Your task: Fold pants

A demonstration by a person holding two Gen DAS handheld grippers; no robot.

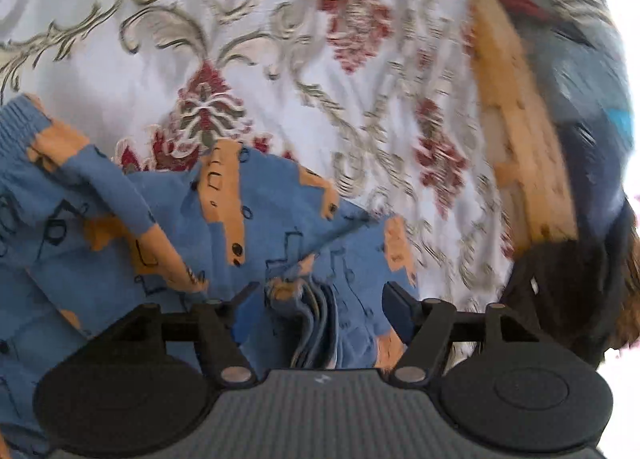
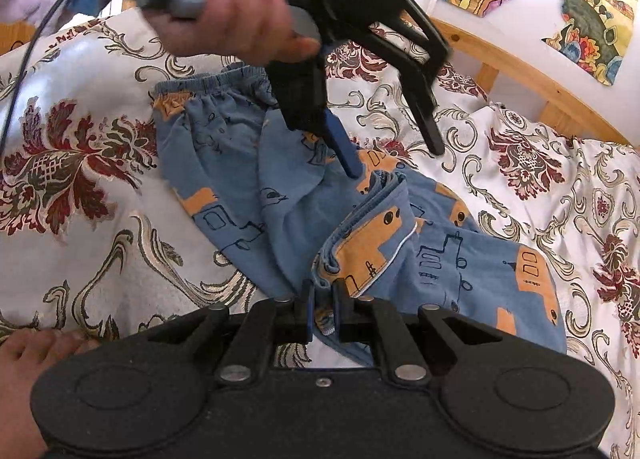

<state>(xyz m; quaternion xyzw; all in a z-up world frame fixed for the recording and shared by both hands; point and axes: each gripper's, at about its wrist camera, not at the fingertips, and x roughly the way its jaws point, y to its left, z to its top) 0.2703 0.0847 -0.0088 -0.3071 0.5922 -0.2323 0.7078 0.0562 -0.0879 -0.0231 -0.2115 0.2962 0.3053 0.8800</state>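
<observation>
Right gripper (image 2: 322,317), fingers nearly closed, pinching the stacked leg cuffs (image 2: 362,243) of blue patterned pants (image 2: 240,163) lying on a floral bedspread (image 2: 80,179). Left gripper (image 2: 394,155), fingers spread wide and holding nothing, hovers just above the pants' folded middle.

Left wrist view close above the pants (image 1: 248,219), facing down along the left gripper (image 1: 316,299) at frame bottom, right wrist view lower and farther back, facing across the bed (image 2: 540,187) to the wall, both sharing pants and bedspread.
</observation>
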